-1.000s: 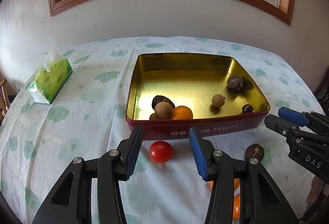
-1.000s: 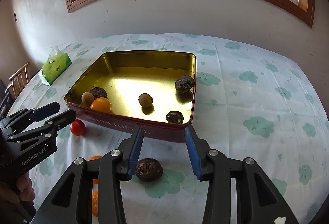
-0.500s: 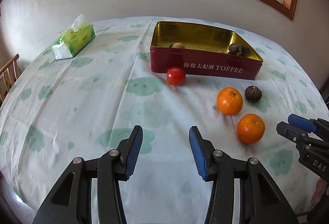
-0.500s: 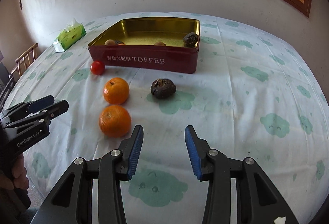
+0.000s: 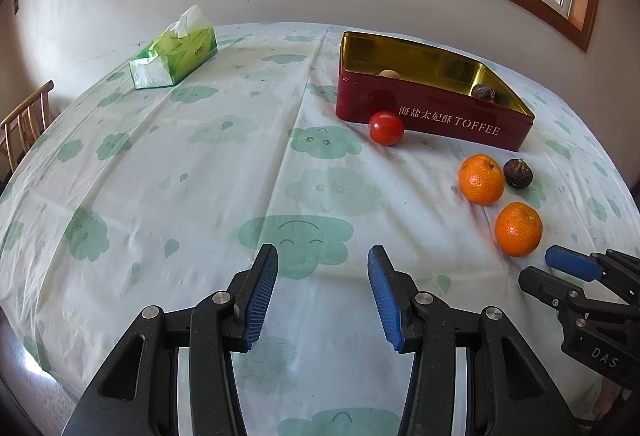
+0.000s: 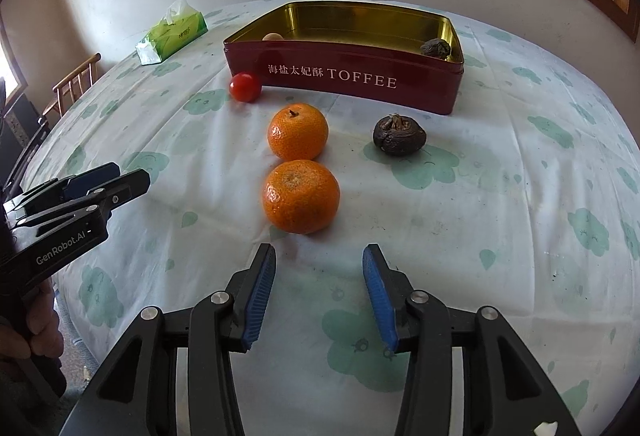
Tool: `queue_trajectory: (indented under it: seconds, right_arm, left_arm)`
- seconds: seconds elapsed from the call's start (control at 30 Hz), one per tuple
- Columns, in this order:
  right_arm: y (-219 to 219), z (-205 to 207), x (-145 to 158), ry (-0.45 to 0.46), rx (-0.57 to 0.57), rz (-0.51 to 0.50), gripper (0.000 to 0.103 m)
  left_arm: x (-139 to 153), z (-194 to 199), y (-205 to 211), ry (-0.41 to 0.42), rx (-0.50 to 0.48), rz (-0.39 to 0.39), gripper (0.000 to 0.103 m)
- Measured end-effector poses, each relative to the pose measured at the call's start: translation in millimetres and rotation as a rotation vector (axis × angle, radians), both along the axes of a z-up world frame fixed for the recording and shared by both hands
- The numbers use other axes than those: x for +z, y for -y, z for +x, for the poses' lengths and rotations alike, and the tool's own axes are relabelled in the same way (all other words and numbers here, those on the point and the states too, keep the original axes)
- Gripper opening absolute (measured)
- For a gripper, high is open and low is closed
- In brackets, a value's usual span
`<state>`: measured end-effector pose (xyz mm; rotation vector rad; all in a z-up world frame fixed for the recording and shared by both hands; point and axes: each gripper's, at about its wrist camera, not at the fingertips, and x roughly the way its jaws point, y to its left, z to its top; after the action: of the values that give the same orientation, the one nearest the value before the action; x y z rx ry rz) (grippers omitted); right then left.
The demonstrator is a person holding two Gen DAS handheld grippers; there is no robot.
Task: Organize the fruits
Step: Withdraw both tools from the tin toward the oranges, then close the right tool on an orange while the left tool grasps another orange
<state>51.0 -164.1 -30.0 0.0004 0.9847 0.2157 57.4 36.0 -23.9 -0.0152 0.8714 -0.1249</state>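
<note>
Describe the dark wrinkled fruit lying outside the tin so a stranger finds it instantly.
Start at the red toffee tin on the cloud-print tablecloth. In front of its right corner lies the dark fruit: brown, wrinkled, squat, unlike the two smooth oranges to its left.

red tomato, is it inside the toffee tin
No, the red tomato sits on the tablecloth just outside the toffee tin, by its front wall.

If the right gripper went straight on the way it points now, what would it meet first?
Probably the nearer orange, just ahead of the open, empty right gripper. Since it points steeply down, it might touch the tablecloth first; depth is unclear.
</note>
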Motion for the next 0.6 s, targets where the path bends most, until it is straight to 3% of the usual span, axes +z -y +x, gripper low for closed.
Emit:
queue_trajectory:
  seconds: [0.3, 0.4, 0.6]
  right_arm:
    - [-15.9, 17.1, -1.5, 0.019, 0.012, -0.05, 0.044]
    - [-19.0, 20.3, -1.5, 0.031, 0.012, -0.059, 0.038]
    - [-11.4, 18.0, -1.4, 0.035, -0.007, -0.058, 0.037]
  left_arm:
    - [-9.6, 1.9, -3.2, -0.019, 0.01, 0.0, 0.048]
    - [-9.7, 2.1, -1.5, -0.015, 0.006, 0.002, 0.049]
    - [-10.0, 2.4, 9.3, -0.008, -0.014, 0.0, 0.049]
